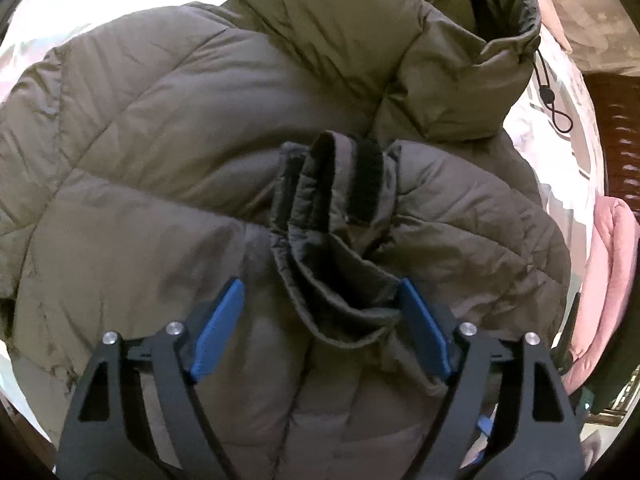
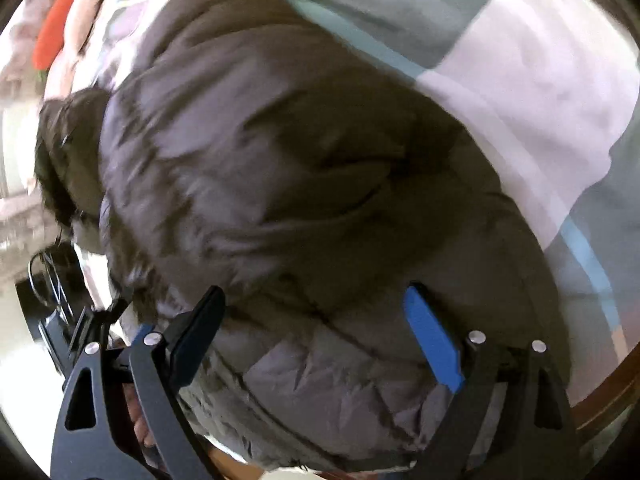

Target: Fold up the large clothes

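- The olive puffer jacket (image 1: 160,160) lies spread over a bed with a pale patchwork cover (image 2: 520,92); it fills most of both views.
- Left wrist view, from the left: the quilted body of the jacket, then a sleeve laid across it, with its cuff (image 1: 340,184) and a black fastening strip (image 1: 366,180) bunched up in the middle.
- The left gripper (image 1: 320,324) hovers just over that sleeve with its jaws wide apart and nothing between them; the blue pads (image 1: 218,332) sit either side of the cuff fabric.
- Further right, the hood (image 1: 460,40) stands up with a black drawstring (image 1: 550,92) hanging from its edge, and a pink blanket (image 1: 604,280) lies just beyond the jacket.
- Right wrist view is blurred: the right gripper (image 2: 316,340) is also spread wide, empty, over the lower part of the jacket near the bed edge.
- My reading: the sleeve looks already folded in, so the step in hand is the next fold of the body.
- The next move calls for both grippers to close on a thick edge and carry it over together.
- Likely trouble: the padding is bulky and slippery and may spring back, and the loose hood and drawstring could catch or stick out.
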Motion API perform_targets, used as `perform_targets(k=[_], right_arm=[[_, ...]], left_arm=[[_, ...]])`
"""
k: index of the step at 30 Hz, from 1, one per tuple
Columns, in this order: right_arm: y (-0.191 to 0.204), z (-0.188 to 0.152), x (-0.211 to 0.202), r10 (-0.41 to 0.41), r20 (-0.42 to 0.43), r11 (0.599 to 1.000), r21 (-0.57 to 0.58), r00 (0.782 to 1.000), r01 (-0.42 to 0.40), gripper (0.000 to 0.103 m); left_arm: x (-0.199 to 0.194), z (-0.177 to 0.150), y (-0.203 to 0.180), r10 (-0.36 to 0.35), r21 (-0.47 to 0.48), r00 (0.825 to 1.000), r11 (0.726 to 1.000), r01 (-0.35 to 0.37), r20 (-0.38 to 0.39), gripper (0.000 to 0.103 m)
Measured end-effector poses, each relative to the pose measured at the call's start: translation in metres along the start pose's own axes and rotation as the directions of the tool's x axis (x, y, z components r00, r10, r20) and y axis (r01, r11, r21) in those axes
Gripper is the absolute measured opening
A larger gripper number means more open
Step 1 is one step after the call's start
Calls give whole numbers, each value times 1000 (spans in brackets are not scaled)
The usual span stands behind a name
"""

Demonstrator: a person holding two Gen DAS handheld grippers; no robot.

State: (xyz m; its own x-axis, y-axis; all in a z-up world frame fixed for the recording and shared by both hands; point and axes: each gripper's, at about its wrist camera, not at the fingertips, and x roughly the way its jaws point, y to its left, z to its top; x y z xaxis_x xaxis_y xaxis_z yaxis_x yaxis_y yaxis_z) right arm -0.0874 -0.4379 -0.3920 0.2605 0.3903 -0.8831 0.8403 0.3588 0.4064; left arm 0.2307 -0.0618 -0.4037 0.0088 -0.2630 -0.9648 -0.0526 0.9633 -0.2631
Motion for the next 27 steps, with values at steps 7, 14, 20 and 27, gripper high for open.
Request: perform_targets(k=[7, 14, 20, 27], right_arm=[[32, 36, -3, -92, 210, 991, -73, 973, 110, 28], [42, 53, -11, -245, 331, 948, -114, 911, 297, 16], [42, 33, -53, -266, 386, 921, -169, 884, 351, 48], [104, 65, -40, -166, 368, 901, -320, 915, 292, 56]], left_arm=[[-13, -9, 2, -31, -80, 998, 996, 27, -48, 90], [13, -7, -34, 104, 24, 989, 995, -102, -101, 89], [22, -6, -45, 140, 83, 981, 988, -129, -137, 85], [-9, 25, -57, 118, 136, 992, 985, -110, -52, 86]])
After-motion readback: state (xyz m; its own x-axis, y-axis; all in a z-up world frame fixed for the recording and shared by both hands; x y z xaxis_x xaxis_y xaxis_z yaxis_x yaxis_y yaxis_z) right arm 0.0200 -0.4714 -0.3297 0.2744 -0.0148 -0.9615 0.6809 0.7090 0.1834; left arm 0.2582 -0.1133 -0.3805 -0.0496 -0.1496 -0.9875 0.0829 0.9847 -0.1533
